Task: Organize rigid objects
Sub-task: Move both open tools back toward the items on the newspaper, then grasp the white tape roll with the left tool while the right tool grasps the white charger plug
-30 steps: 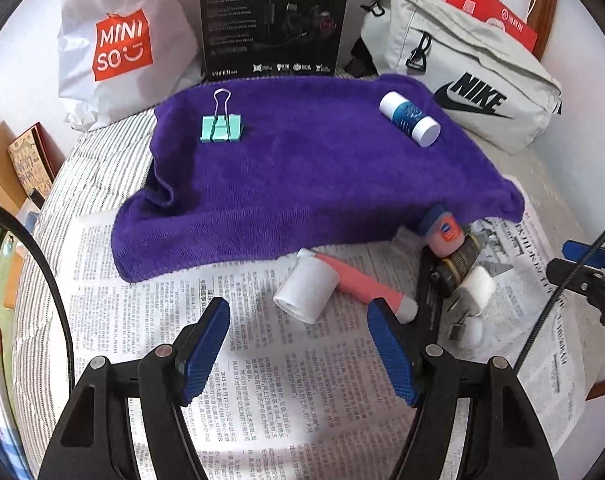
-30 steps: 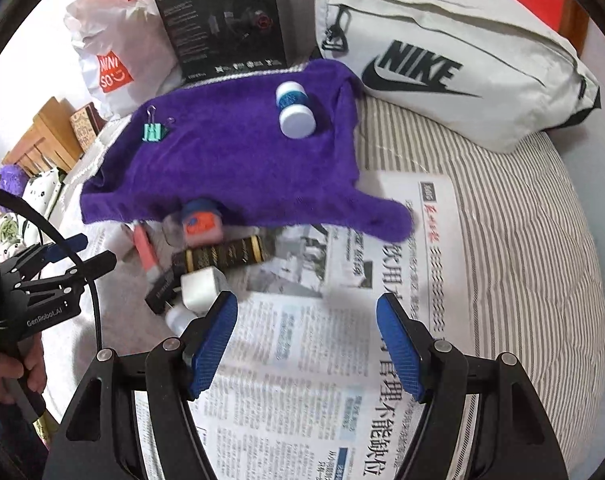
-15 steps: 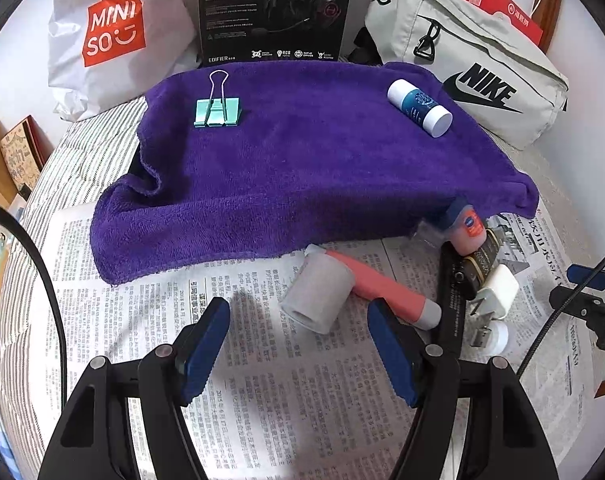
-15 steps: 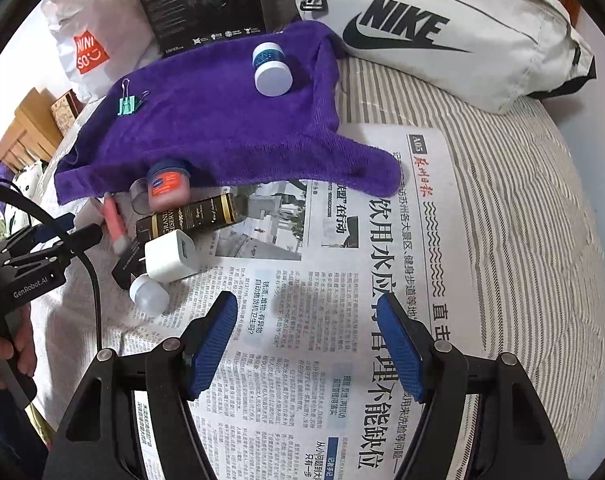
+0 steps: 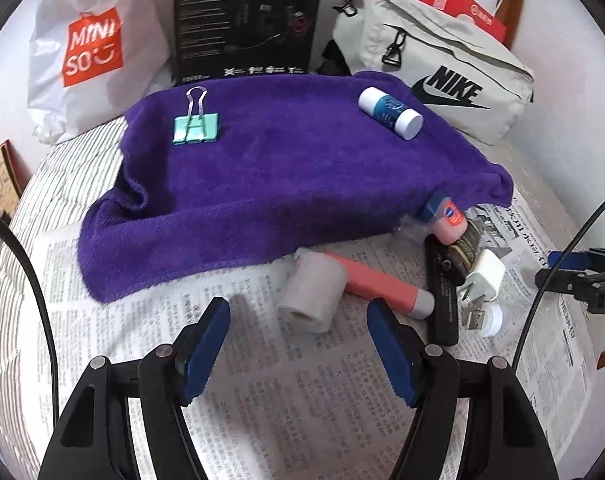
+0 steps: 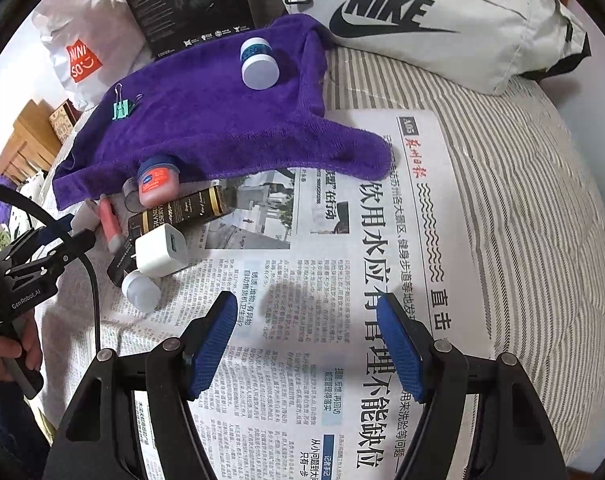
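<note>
Left tool: apart, white roll just ahead, lower centre.
Right tool: apart, over newspaper.

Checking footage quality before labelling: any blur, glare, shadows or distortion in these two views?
Left wrist view: strong fisheye bending with dark corners, sharp overall, soft shadows of the left gripper on the newspaper, no glare. Right wrist view: same bending, headlines crisp, faint shadow of the right gripper on the print, Nike bag brightly lit, not blown out.
</note>
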`<state>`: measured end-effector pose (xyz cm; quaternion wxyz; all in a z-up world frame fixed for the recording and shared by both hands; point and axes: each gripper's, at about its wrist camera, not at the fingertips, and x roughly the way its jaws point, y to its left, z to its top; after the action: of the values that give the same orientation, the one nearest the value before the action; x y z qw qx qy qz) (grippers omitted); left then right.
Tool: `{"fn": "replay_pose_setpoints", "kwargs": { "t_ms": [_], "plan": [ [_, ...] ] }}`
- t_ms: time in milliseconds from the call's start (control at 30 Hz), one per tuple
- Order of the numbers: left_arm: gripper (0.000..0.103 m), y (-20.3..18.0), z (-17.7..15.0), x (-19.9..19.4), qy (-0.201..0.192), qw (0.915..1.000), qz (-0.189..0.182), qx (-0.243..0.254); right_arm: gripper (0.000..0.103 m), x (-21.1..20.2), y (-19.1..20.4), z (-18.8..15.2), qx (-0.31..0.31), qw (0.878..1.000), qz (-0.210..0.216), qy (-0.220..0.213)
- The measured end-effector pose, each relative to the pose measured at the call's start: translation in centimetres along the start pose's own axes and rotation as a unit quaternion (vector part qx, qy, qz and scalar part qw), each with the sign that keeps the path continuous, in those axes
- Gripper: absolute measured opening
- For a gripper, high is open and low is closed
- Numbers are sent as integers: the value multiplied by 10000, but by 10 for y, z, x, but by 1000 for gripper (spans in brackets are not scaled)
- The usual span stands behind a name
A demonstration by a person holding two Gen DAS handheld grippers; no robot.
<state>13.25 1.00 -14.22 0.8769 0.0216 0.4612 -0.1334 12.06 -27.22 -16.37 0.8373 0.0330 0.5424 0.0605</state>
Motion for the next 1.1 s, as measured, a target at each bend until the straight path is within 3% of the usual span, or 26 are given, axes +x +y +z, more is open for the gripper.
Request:
{"fn": "replay_pose_setpoints", "kwargs": {
  "t_ms": [67,267,467,800,1100],
  "plan": [
    [65,-3,3,3,33,9999,19,125,72,2,-2,-1,38,10000,18,33],
    [33,-9,8,8,53,9991,-211,377,72,2,-3,-4,29,10000,41,24],
    [32,-17,6,1,-5,9981,-188,582,74,2,3,-4,23,9999,143,-2],
    [32,10,-16,-9,224,9993,179,239,74,0,41,10,-305,9977,566,-192],
    [32,16,-22,-12,138,9998,136,86,69,15,83,19,-801,9940,733,-122]
  ]
}}
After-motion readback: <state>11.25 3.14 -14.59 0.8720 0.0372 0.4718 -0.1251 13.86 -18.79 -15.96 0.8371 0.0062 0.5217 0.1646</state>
